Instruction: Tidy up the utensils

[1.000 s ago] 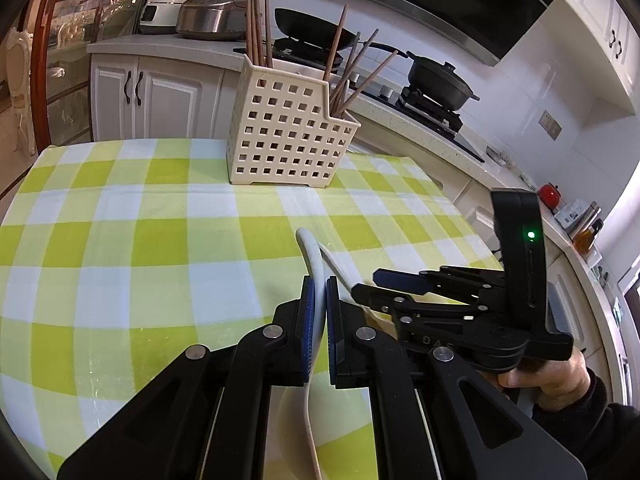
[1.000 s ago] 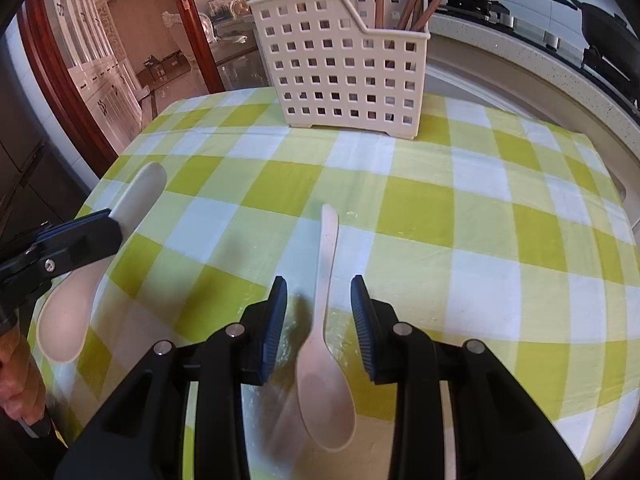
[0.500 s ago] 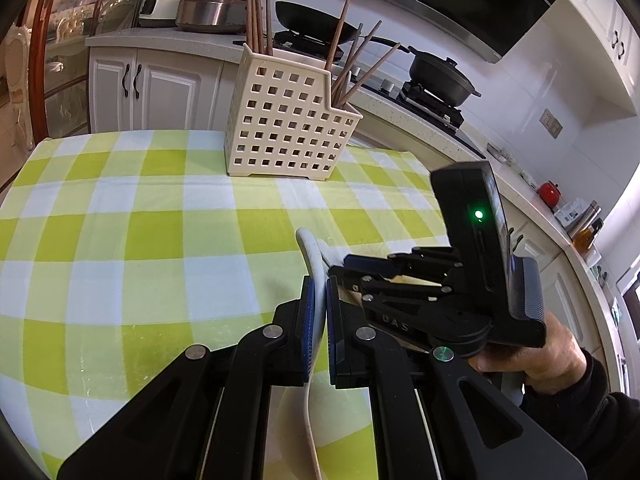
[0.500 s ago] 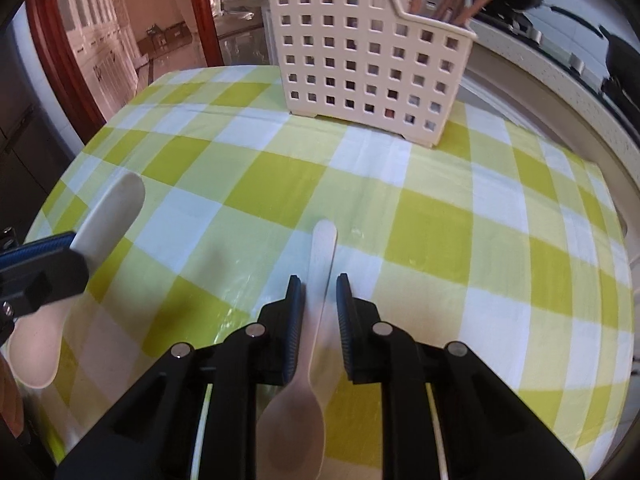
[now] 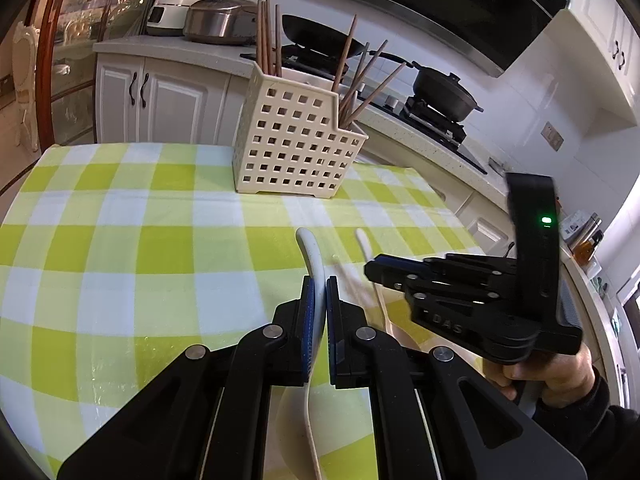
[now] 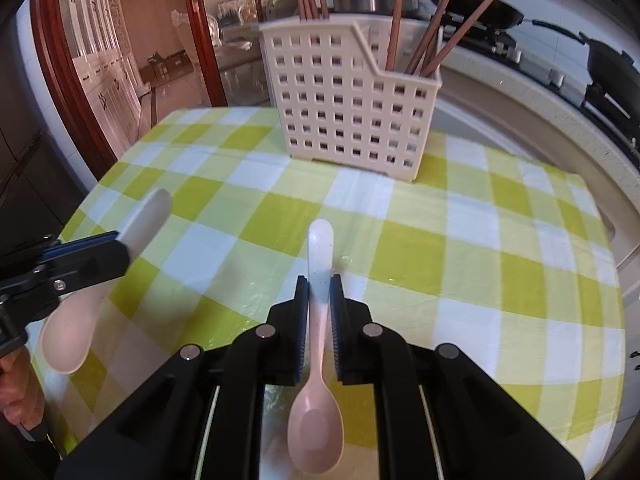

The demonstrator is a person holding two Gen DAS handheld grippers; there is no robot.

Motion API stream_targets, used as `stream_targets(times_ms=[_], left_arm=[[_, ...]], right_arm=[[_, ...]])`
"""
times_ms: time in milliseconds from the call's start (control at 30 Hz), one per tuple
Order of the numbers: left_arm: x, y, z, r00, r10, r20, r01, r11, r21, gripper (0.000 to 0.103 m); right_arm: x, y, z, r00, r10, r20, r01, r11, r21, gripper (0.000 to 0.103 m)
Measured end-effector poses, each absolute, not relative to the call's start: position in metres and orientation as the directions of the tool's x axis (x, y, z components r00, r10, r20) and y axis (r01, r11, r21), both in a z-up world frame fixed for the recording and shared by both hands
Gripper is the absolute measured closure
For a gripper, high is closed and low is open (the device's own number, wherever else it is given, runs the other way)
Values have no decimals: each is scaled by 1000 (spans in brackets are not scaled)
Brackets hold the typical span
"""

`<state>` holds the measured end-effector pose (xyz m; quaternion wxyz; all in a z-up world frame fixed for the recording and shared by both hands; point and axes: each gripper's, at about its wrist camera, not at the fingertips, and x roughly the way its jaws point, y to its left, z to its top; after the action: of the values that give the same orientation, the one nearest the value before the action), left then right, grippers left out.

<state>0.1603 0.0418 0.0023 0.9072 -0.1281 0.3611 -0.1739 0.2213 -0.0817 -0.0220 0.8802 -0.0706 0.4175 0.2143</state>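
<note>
While the left wrist view looked toward the far edge of the bench (image 5: 120, 208), the left tool (image 5: 319, 292) was clenched on the handle of a white spoon (image 5: 310, 248), whose long axis ran forward along the fingers toward the perforated caddy (image 5: 296, 144) standing near that far edge. In the same view the right tool (image 5: 374, 272) hovered just beside it, to its right, gripped by a hand (image 5: 552, 372). In the right wrist view, the right tool (image 6: 319, 300) had just been closing and now pinched the handle of a pink spoon (image 6: 318, 408), bowl hanging nearest the camera, handle pointing straight ahead at the caddy (image 6: 348, 112), where chopsticks (image 6: 436, 20) already stood. Both spoons seemed aimed at the caddy; neither hand looked clearly nearer.
</note>
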Motion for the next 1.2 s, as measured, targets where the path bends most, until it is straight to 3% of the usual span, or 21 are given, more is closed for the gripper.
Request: stream_targets(times_ms=[433, 667, 733, 1033, 1067, 1100, 1133, 1167, 1200], left_arm=[[156, 42, 15, 706, -439, -556, 248, 888, -387, 99], [167, 36, 0, 664, -417, -621, 235, 905, -355, 99], [173, 34, -9, 649, -382, -658, 213, 922, -324, 99], [181, 35, -30, 609, -322, -725, 181, 946, -269, 99], [182, 35, -31, 607, -321, -727, 180, 947, -267, 99], [183, 35, -33, 602, -317, -733, 178, 948, -264, 99], [185, 35, -34, 598, -314, -737, 177, 949, -260, 99], [186, 35, -37, 592, -311, -744, 177, 950, -257, 99], [188, 35, -39, 584, -308, -751, 176, 951, -253, 99]], right_arm=[[200, -98, 4, 611, 350, -710, -429, 900, 75, 92], [198, -100, 5, 611, 355, -708, -431, 899, 79, 93], [198, -99, 3, 609, 355, -709, -430, 899, 80, 103], [201, -98, -1, 593, 355, -723, -430, 898, 89, 102], [203, -98, -4, 579, 354, -734, -429, 898, 94, 96], [206, -97, -8, 554, 355, -753, -432, 896, 104, 71], [208, -96, -10, 545, 356, -759, -432, 895, 110, 58], [210, -92, -17, 536, 357, -765, -442, 891, 107, 49], [213, -90, -22, 521, 356, -776, -441, 890, 113, 50]])
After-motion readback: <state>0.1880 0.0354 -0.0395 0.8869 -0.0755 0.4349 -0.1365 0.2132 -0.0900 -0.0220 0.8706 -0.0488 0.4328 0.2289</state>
